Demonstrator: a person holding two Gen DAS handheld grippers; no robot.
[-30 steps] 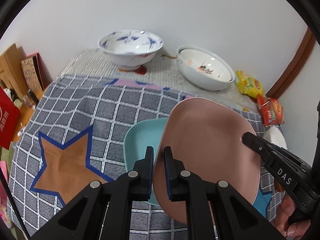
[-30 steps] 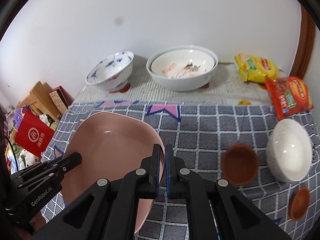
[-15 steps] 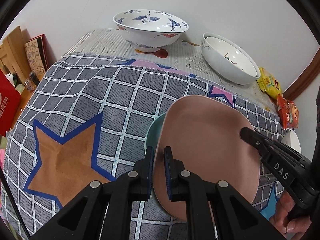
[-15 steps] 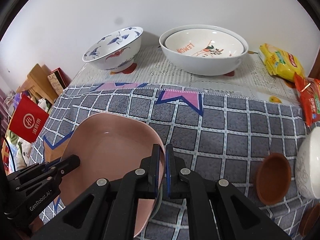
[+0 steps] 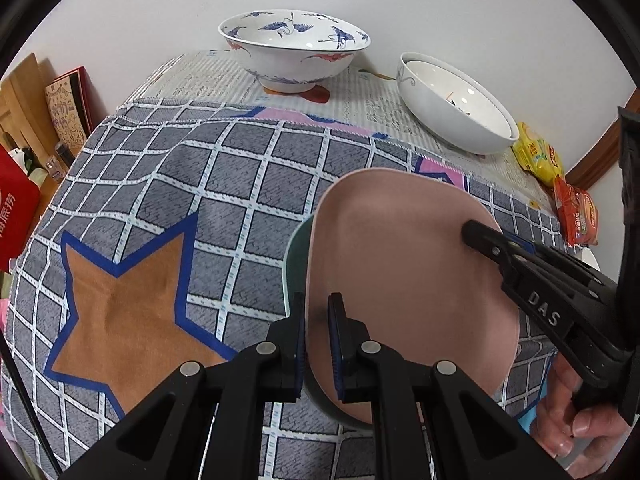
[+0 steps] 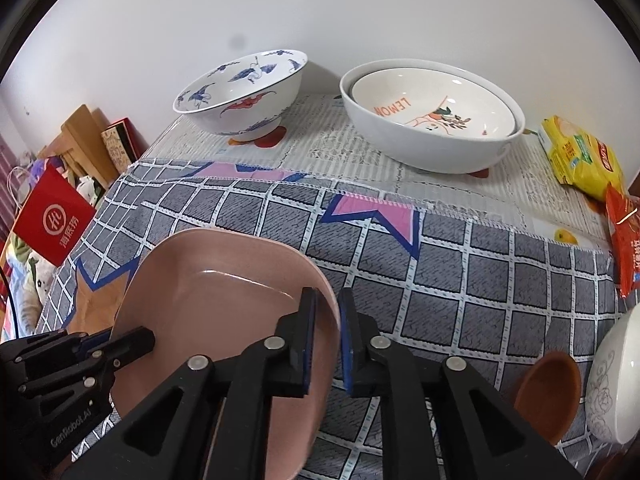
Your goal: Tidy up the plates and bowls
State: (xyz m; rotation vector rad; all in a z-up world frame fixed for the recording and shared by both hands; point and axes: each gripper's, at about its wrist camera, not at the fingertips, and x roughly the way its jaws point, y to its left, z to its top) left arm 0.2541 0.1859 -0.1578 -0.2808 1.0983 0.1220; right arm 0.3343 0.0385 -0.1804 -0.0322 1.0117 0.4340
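Observation:
A pink plate (image 5: pixel 404 280) lies on top of a teal plate (image 5: pixel 298 248), of which only the left rim shows. My left gripper (image 5: pixel 316 344) straddles the pink plate's left rim, its jaws slightly apart. My right gripper (image 6: pixel 328 340) straddles the plate's right rim (image 6: pixel 224 304), with a small gap between its jaws too. At the back stand a blue-and-white crane bowl (image 5: pixel 294 48) and two nested white bowls (image 6: pixel 432 120).
Yellow (image 6: pixel 580 156) and red (image 6: pixel 626 240) snack packets lie at the right. A small brown dish (image 6: pixel 548 392) and a white patterned bowl (image 6: pixel 616 380) sit at the right front. A red bag (image 6: pixel 52 216) and boxes stand off the table's left edge.
The pink plate came down onto the teal plate. Both grippers moved lower and forward with it, and their jaws have parted slightly from the rim.

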